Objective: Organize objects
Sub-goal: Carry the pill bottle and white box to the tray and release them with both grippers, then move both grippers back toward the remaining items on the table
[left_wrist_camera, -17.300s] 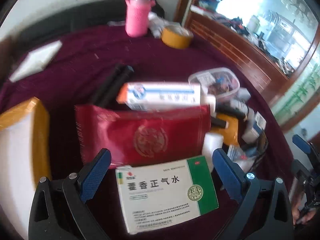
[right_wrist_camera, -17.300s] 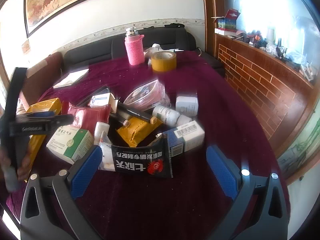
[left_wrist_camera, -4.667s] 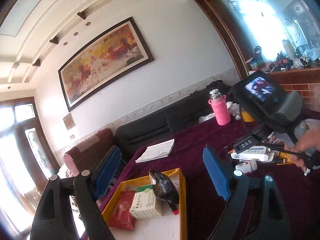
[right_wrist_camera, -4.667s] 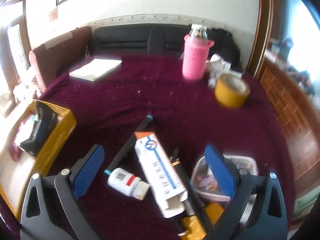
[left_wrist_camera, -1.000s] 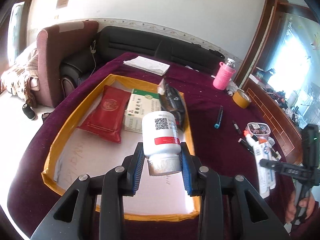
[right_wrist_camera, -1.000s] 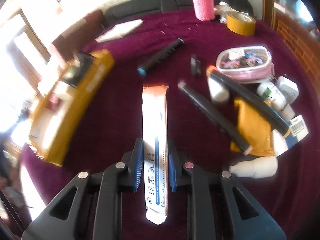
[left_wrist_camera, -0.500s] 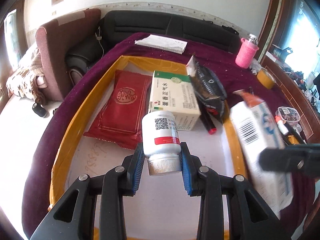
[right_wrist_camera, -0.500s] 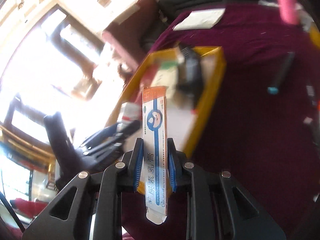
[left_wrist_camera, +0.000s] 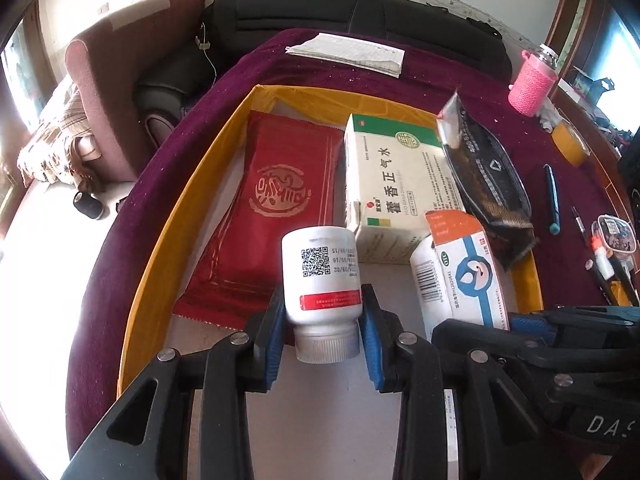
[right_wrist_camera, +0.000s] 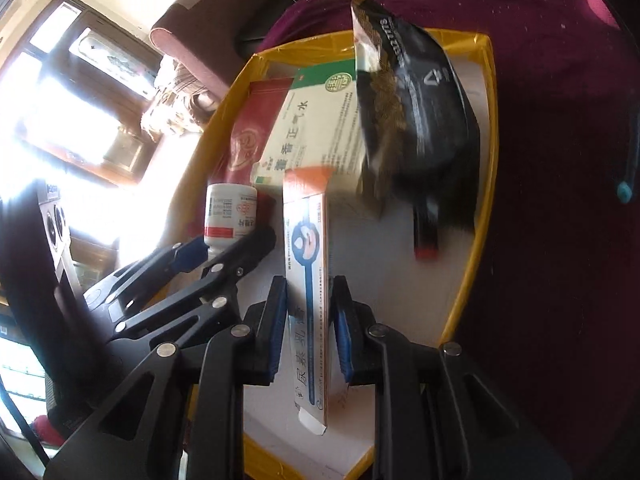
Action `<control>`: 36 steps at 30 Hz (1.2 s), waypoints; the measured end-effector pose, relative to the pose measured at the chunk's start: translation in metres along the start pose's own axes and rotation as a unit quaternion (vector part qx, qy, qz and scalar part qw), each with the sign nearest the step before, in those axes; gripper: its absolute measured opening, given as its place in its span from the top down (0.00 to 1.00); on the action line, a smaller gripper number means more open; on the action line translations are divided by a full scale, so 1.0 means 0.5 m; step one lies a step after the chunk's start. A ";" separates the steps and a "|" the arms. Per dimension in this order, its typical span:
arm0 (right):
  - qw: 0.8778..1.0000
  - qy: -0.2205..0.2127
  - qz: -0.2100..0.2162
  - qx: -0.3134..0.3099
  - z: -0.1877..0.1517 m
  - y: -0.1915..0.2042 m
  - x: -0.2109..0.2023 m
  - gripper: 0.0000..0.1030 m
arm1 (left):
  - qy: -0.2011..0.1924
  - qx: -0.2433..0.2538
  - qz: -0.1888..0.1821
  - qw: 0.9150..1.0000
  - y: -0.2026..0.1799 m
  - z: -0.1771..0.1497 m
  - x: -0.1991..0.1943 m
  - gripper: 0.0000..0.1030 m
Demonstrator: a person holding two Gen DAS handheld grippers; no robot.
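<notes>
My left gripper [left_wrist_camera: 322, 330] is shut on a white pill bottle [left_wrist_camera: 320, 280] with a red band, held over the yellow-rimmed tray [left_wrist_camera: 176, 216]. My right gripper [right_wrist_camera: 308, 316] is shut on a long white, blue and orange ointment box [right_wrist_camera: 306, 264], also over the tray [right_wrist_camera: 486, 184]. The box [left_wrist_camera: 460, 272] shows to the right of the bottle in the left wrist view; the bottle [right_wrist_camera: 230, 216] shows to the left in the right wrist view. In the tray lie a red packet [left_wrist_camera: 276, 208], a green and white medicine box [left_wrist_camera: 396, 184] and a black pouch [left_wrist_camera: 488, 176].
On the maroon tablecloth [left_wrist_camera: 440, 72] lie a white booklet [left_wrist_camera: 348, 52], a pink-sleeved bottle [left_wrist_camera: 532, 80], a tape roll [left_wrist_camera: 570, 144], a blue-tipped marker [left_wrist_camera: 552, 196] and a clear pouch [left_wrist_camera: 614, 236]. A sofa and armchair stand behind. The floor is at the left.
My right gripper has carried the ointment box down over the tray beside the bottle. My left gripper has lowered slightly toward the tray, still holding the bottle.
</notes>
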State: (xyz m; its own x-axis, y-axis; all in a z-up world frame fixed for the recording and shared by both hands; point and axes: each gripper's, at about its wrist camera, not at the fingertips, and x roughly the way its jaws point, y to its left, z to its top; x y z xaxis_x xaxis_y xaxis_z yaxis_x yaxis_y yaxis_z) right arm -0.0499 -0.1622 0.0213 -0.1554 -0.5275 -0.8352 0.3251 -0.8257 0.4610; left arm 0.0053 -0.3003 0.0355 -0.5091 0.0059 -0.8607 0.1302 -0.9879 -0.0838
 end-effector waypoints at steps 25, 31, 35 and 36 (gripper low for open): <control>0.987 -0.120 -0.077 -0.069 -0.085 0.014 -0.128 0.47 | -0.032 -0.054 -0.116 0.991 0.003 -0.030 -0.161 0.33; 0.924 -0.252 -0.261 -0.122 -0.144 -0.057 -0.305 0.28 | -0.062 0.008 -0.146 0.987 -0.115 -0.011 -0.213 0.29; 0.909 -0.270 -0.302 -0.102 -0.182 -0.194 -0.398 0.00 | -0.052 0.056 -0.147 0.986 -0.237 0.003 -0.194 0.29; 0.914 -0.250 -0.308 -0.081 -0.167 -0.227 -0.389 0.00 | -0.049 0.066 -0.146 0.986 -0.265 0.006 -0.185 0.29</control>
State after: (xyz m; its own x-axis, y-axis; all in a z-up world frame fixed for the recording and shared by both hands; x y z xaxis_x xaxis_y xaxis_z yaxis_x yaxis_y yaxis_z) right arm 0.0216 0.0508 0.1066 -0.7503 -0.0312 -0.6604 0.1600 -0.9778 -0.1356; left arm 0.0325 -0.1704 0.1276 -0.5888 0.2850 -0.7564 -0.1428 -0.9577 -0.2497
